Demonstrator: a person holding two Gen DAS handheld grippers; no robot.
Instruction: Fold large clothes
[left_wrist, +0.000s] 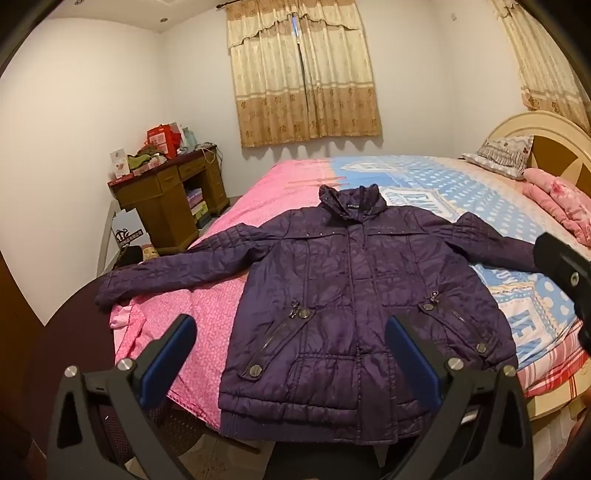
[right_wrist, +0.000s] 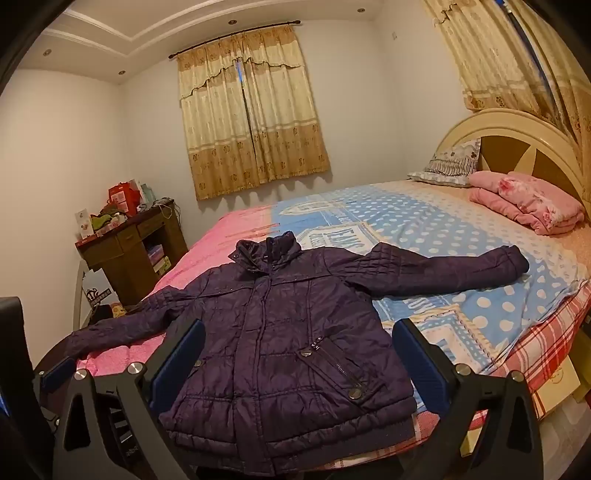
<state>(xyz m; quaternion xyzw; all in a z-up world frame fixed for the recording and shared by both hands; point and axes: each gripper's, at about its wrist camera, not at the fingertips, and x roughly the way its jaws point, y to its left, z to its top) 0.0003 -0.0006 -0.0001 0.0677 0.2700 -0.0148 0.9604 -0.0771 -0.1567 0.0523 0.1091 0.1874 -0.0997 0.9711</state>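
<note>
A dark purple quilted jacket (left_wrist: 343, 288) (right_wrist: 280, 332) lies front up on the bed, zipped, collar away from me, both sleeves spread out sideways and its hem at the near edge. My left gripper (left_wrist: 291, 339) hangs open in front of the hem, blue pads wide apart, nothing between them. My right gripper (right_wrist: 299, 350) is likewise open above the jacket's lower half, touching nothing. Part of the right gripper shows as a black shape at the right edge of the left wrist view.
The bed (right_wrist: 461, 258) carries a pink cover on the left and a blue dotted one on the right. A folded pink blanket (right_wrist: 528, 203) and a pillow (right_wrist: 450, 162) lie by the headboard. A cluttered wooden desk (left_wrist: 170, 199) stands left of the bed.
</note>
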